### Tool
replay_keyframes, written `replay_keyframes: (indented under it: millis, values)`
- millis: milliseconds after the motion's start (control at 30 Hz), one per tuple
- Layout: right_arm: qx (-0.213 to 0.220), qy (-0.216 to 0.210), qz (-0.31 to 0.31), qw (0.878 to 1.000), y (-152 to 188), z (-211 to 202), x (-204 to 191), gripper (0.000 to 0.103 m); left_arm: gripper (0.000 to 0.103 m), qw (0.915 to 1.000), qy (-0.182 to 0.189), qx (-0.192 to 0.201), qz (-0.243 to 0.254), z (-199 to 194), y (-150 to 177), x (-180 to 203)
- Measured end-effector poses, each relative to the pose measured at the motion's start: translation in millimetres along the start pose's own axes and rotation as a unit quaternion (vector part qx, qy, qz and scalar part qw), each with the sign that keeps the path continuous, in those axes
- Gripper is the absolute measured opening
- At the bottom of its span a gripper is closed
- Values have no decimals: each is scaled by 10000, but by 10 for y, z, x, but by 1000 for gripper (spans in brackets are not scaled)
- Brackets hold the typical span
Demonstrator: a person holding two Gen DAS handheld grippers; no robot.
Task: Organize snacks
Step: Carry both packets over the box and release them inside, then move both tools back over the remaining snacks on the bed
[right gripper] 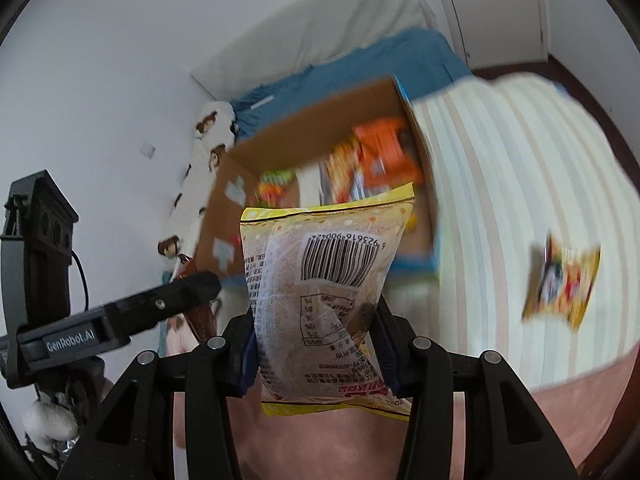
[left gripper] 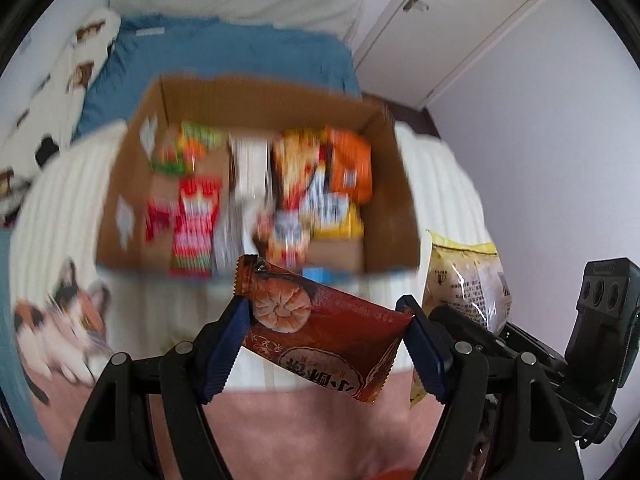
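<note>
My left gripper (left gripper: 326, 320) is shut on a red-brown snack packet (left gripper: 320, 328) with a bun picture, held above the bed in front of the cardboard box (left gripper: 256, 96). The box holds several colourful snack packs. My right gripper (right gripper: 316, 320) is shut on a yellow and clear snack bag (right gripper: 320, 280) with a barcode, held upright before the same box (right gripper: 304, 136). That bag also shows at the right of the left wrist view (left gripper: 464, 276). A small yellow snack packet (right gripper: 562, 282) lies on the striped blanket to the right.
The box sits on a cream striped blanket (right gripper: 520, 184) over a blue sheet (left gripper: 240, 52). A cat-print cover (left gripper: 64, 312) lies at the left. White walls and a door (left gripper: 460, 20) stand behind. The scene is blurred by motion.
</note>
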State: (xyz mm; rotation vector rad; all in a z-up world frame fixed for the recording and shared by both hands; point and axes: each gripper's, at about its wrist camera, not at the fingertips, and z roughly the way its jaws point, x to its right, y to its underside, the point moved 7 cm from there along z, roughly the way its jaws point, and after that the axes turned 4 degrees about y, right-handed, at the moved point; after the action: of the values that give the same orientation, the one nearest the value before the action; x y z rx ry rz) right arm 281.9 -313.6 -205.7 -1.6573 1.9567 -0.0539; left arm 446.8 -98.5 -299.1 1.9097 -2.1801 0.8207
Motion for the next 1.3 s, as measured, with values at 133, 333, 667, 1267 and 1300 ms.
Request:
replay_keyframes:
  millis: [133,333,667,1267,1300]
  values:
    - [82,108,-112,9998,-438,34,-71,50,73,9997,-98,223,32,-132,-580,-121]
    - [-1,419,-102,9991,-910,398,-51,50,74,9983,-539,215,40,52,-1182,-457]
    - [-658,827,257,9941,-909,1102,308,68,75,9910,-1300,-226,-247,668,-1383,-1235]
    - [-918,1500,-87,9844,-817,1275,329,100,95,9819,-1741,-632,-405,888,-920,-1587]
    - [-913,1506,-95,9843,-809,1258,317,100,95,9816,-1761,-616,-396,865,-885,-1562]
